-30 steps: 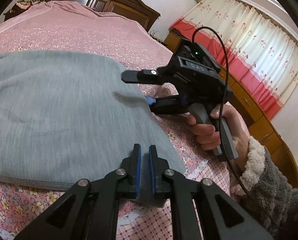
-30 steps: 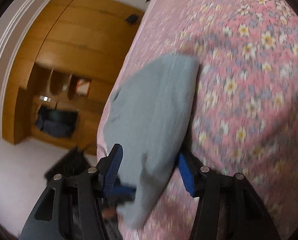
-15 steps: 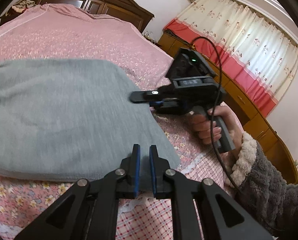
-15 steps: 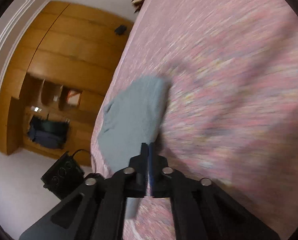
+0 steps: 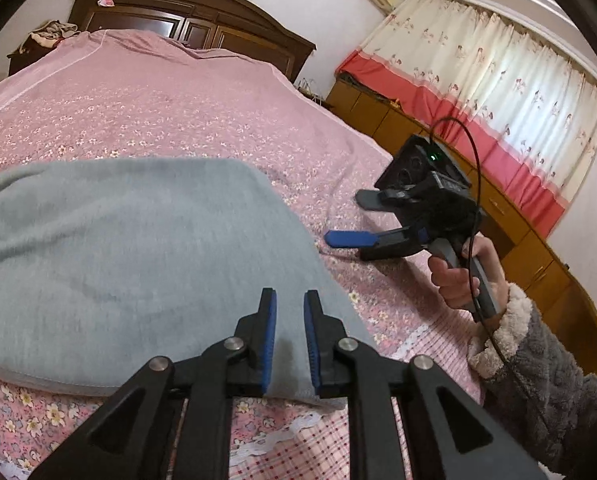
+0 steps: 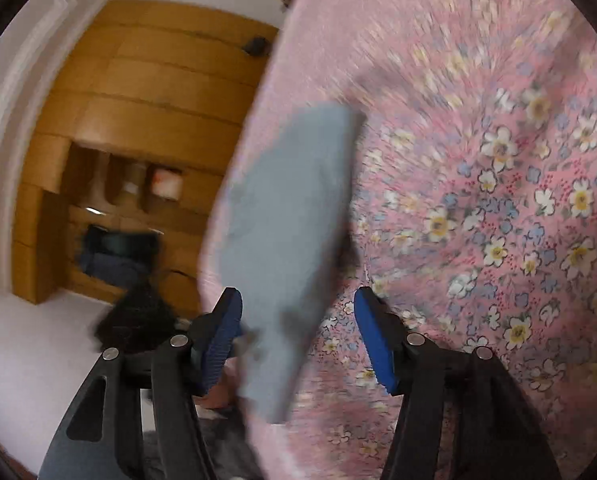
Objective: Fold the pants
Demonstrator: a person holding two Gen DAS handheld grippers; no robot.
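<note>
The grey pants [image 5: 130,248] lie folded flat on the pink floral bedspread [image 5: 170,112]. My left gripper [image 5: 289,300] hovers over their near right corner, jaws slightly apart with nothing clamped between them. My right gripper [image 5: 348,218] is open and empty, held by a hand just right of the pants' right edge, apart from the cloth. In the right wrist view the pants [image 6: 282,216] stretch away between the wide-open fingers of the right gripper [image 6: 298,304], and the view is blurred.
A dark wooden headboard [image 5: 194,12] stands at the far end of the bed. Wooden cabinets [image 5: 510,216] and curtains run along the right wall. A wooden wardrobe [image 6: 138,136] and a dark object on the floor [image 6: 134,316] lie beyond the bed's left side.
My right gripper has opened and pulled away to the right of the pants. My left gripper's jaws have parted slightly and let go of the corner.
</note>
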